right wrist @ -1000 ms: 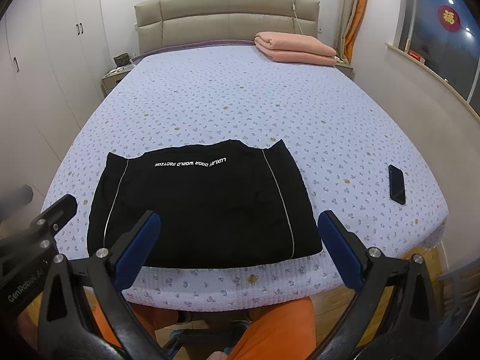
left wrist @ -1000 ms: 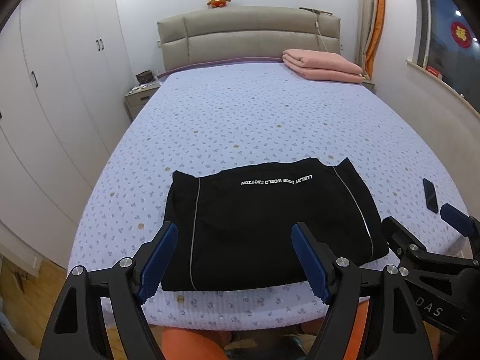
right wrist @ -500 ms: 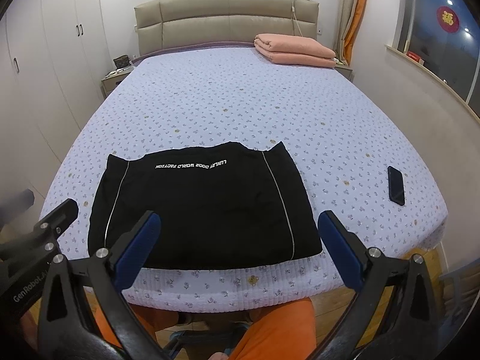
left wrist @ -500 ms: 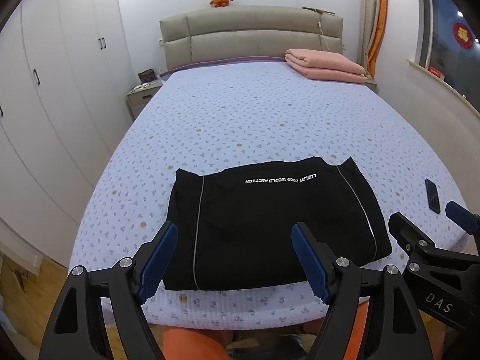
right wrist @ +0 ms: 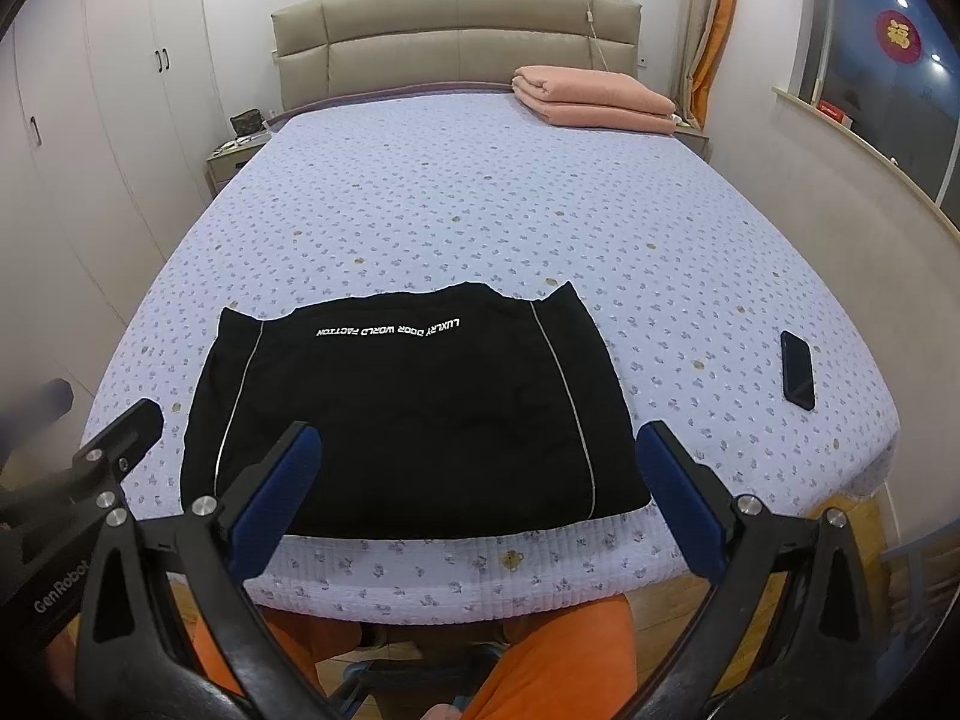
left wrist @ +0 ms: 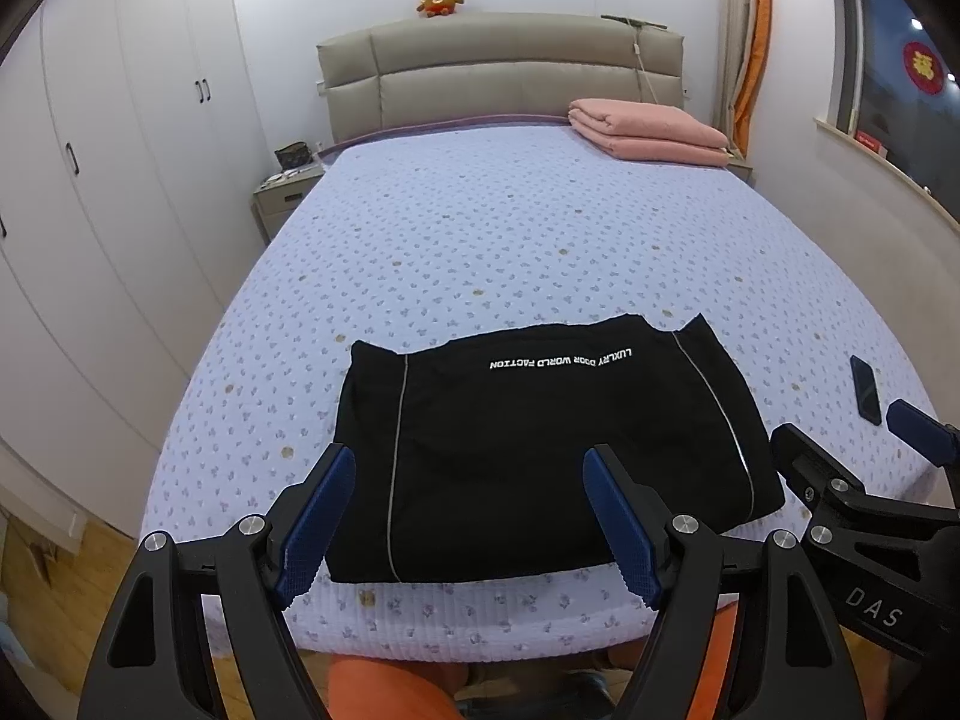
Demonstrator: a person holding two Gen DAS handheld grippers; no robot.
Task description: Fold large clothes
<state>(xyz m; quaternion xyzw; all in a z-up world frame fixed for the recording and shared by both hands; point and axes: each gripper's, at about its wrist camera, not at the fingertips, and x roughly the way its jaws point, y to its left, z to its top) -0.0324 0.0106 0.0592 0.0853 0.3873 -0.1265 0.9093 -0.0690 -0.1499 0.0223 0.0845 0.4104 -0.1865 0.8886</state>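
Black garment (left wrist: 540,450) is lying folded into a compact rectangle near the foot edge of the bed (left wrist: 540,240), its white lettering facing up and 2 thin pale stripes running down either side. Sitting that close to the edge, it is staying within easy reach of the person, whose orange-clad legs (right wrist: 558,654) are showing just below the mattress. Left gripper (left wrist: 468,516) is hovering above the near edge of the cloth with its blue pads spread wide and nothing between them; right gripper (right wrist: 480,498) is doing the same on its side, jaws standing wide apart and empty, neither one touching the fabric. Both are pointing down at the garment, which suits either a last fold or a pause to check the result; judging by the tidy shape, the folding is looking close to done. Dark phone (right wrist: 798,369) is resting well apart to the right, out of the working area, and folded pink blanket (right wrist: 594,99) is lying by the headboard (right wrist: 456,30).
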